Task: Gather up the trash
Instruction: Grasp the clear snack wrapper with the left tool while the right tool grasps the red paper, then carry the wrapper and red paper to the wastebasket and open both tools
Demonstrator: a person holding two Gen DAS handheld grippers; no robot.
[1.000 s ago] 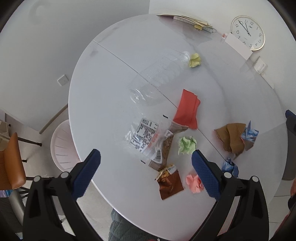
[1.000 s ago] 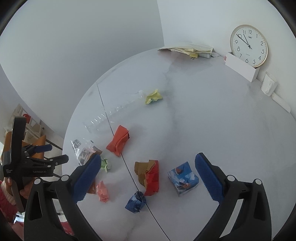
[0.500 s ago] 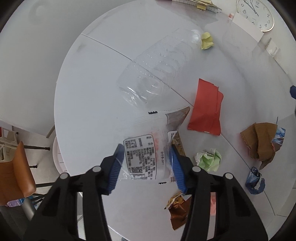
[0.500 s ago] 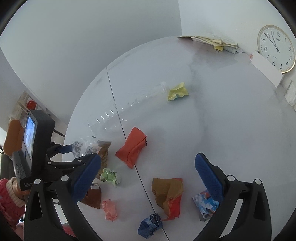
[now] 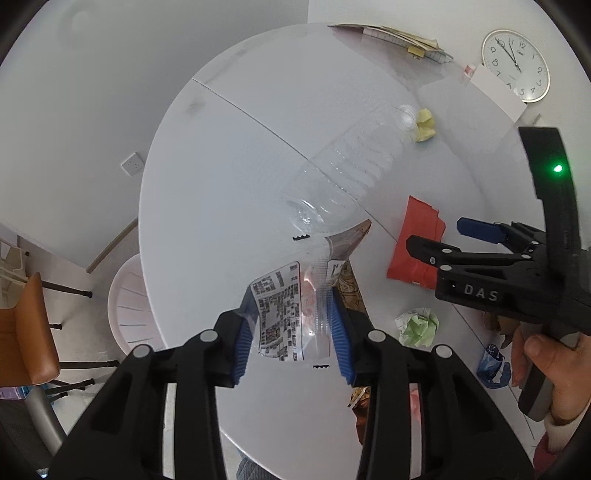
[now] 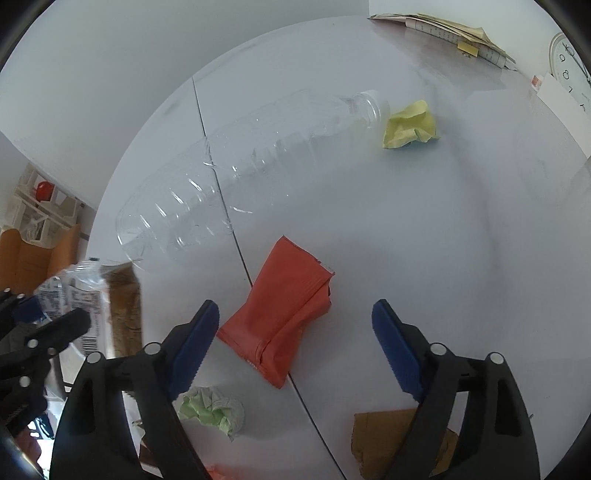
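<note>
Trash lies scattered on a round white table [image 5: 221, 166]. My left gripper [image 5: 290, 293] points steeply down, its jaws closing, and both blue pads press the sides of a clear plastic bag with a printed label [image 5: 280, 314]. The bag bulges between them, over a brown wrapper [image 6: 123, 306]. My right gripper [image 6: 294, 306] hangs low over a red wrapper [image 6: 284, 314]. Its jaws are closing with the wrapper between them, and the pads stand apart from it. In the left wrist view, the right gripper [image 5: 436, 233] is at the right, held by a hand [image 5: 546, 369].
A clear empty bottle [image 6: 240, 177] lies across the table seam, with a yellow paper ball [image 6: 410, 125] by its neck. Nearby lie a green paper ball [image 6: 210, 410], brown cardboard [image 6: 384, 435] and a blue scrap [image 5: 491, 365]. Papers [image 6: 443, 26] and a clock [image 5: 515, 64] are at the back. A white stool [image 5: 129, 302] stands beside the table.
My left gripper came down onto the labelled bag and its jaws closed in on it. My right gripper dropped toward the red wrapper, narrowed its jaws, and entered the left wrist view.
</note>
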